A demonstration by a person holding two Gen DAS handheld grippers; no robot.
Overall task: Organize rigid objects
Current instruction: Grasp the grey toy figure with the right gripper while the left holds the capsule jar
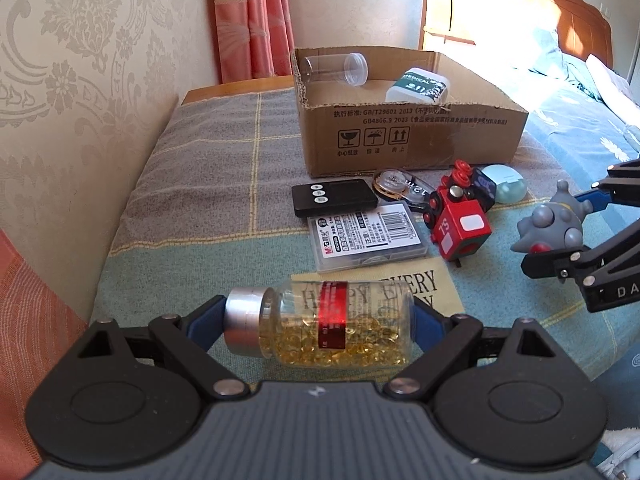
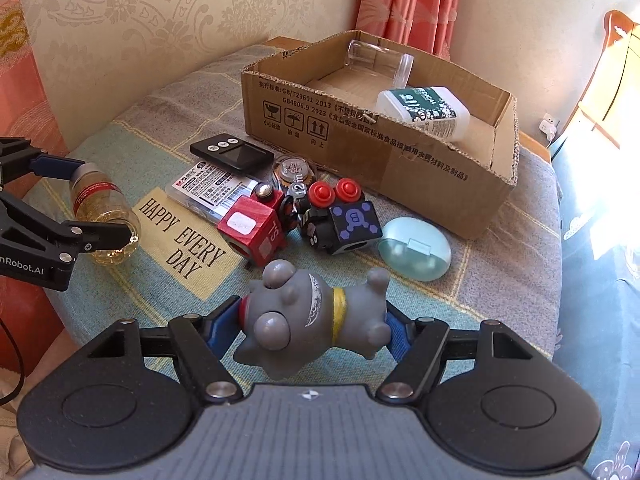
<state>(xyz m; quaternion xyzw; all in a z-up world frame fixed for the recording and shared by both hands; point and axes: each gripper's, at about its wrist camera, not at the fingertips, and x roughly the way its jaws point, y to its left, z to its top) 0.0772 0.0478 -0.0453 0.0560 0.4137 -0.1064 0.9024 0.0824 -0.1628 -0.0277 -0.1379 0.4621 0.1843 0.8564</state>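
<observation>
Hard sunlight pours in from my right, blowing out the bedding (image 1: 580, 92) and the wall by the headboard (image 1: 560, 12) to near white. The middle of both views is sharp; the fisheye bends the edges and darkens the corners.

we look from the left wrist camera forward along the left tongs (image 1: 320, 324), low and close over the bed (image 1: 192, 168), facing the cardboard box (image 1: 408, 136) and the wall corner behind it. from the right wrist camera we look along the right tongs (image 2: 316, 330), just as near, angled leftward at the same box (image 2: 360, 148). both views share the box, the toy train (image 1: 460, 224) (image 2: 256, 224), and each shows the other tongs at its edge.
</observation>
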